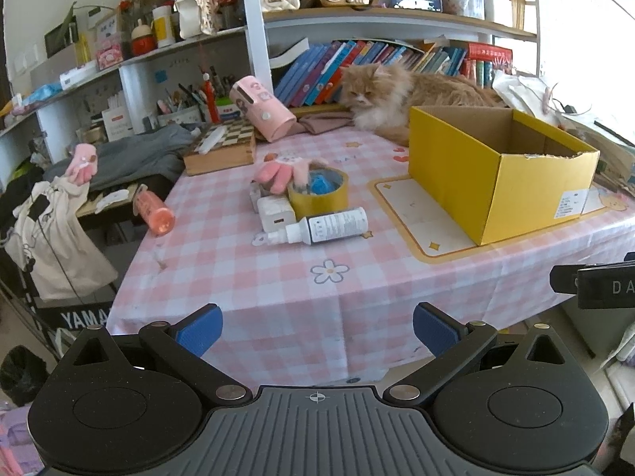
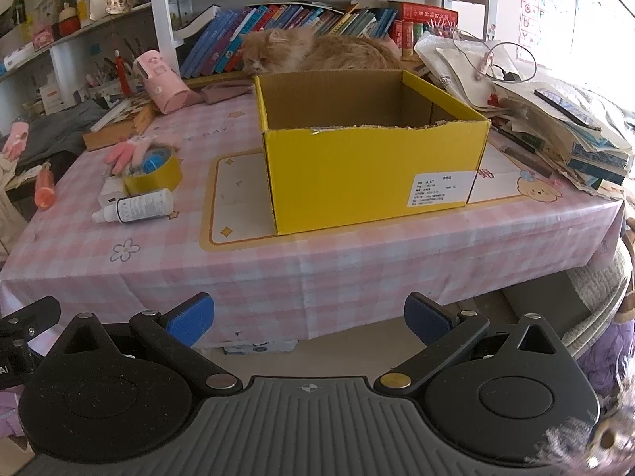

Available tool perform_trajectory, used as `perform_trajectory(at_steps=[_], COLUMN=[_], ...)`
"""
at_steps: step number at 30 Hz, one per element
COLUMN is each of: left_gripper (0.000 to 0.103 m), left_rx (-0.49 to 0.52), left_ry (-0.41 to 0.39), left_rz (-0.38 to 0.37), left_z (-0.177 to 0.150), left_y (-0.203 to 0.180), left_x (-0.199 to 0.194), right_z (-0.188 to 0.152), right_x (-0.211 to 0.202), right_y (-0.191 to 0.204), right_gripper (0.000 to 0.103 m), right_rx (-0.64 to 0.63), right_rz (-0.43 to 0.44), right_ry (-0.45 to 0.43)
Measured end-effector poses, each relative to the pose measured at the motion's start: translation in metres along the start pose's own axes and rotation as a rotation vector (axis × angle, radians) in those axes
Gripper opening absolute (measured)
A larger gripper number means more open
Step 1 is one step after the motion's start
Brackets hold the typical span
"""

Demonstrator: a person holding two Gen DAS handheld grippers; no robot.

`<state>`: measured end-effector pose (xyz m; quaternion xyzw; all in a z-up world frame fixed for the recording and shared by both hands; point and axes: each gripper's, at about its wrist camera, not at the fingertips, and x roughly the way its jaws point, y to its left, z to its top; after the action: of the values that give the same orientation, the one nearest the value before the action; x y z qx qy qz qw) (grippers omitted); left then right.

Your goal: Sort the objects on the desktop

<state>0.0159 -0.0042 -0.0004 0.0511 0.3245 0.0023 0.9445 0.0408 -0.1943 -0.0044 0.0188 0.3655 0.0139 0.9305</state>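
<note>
Hovering off the near edge of the pink-and-white checked cloth-covered surface (image 1: 238, 277), the left claw (image 1: 317, 329) had its blue-padded fingers spread wide with nothing between them. The right claw (image 2: 308, 319) hung likewise released and empty, short of the same edge.

On the surface stood an open yellow cardboard box (image 2: 369, 174), upright on a cream placemat with an orange border (image 2: 234, 206); from what the right wrist view showed of its inside, it looked empty. Well to the left of the box lay a small cluster of things. A white plastic squeeze bottle with a dark label (image 1: 321, 226) lay on its side nearest the front. Just behind it sat a roll of yellow packing tape (image 1: 317, 194) with something blue (image 1: 321, 184) inside its ring. A pink knitted glove (image 1: 278, 174) rested against the tape's far left rim, and a white rectangular block (image 1: 274, 212) sat just beside the tape on its left.

Farther back, a pink cylindrical case (image 1: 262, 109) leaned tilted over a wooden chessboard box (image 1: 222, 148). An orange long-haired cat (image 1: 397, 95) lay behind the yellow box, in front of a row of books (image 1: 329, 67).
</note>
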Motion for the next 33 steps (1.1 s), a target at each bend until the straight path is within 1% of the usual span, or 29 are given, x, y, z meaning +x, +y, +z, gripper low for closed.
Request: perform_trajectory(at_steps=[11, 14, 20, 23, 28, 33], left_gripper=[0.103, 0.103, 0.103, 0.103, 0.103, 0.103], left_rx=[-0.018, -0.030, -0.036, -0.038, -0.043, -0.078], left_ry=[-0.017, -0.018, -0.048, -0.047, -0.024, -0.009], left_rz=[-0.014, -0.028, -0.054, -0.064, -0.048, -0.020], left_z=[0.002, 0.002, 0.003, 0.002, -0.002, -0.008], left_y=[0.014, 0.017, 0.021, 0.023, 0.027, 0.039], left_x=[-0.001, 0.000, -0.004, -0.004, -0.004, -0.008], right_z=[0.005, 0.007, 0.011, 0.012, 0.013, 0.013], right_x=[0.001, 0.001, -0.001, -0.002, -0.005, -0.003], right_y=[0.015, 0.020, 0.029, 0.035, 0.043, 0.054], right_gripper=[0.103, 0.103, 0.103, 0.103, 0.103, 0.103], right_rx=[-0.035, -0.055, -0.090, -0.113, -0.135, -0.158], right_rz=[0.016, 0.021, 0.035, 0.048, 0.069, 0.114], right_ry=[-0.010, -0.016, -0.035, -0.044, -0.068, -0.066])
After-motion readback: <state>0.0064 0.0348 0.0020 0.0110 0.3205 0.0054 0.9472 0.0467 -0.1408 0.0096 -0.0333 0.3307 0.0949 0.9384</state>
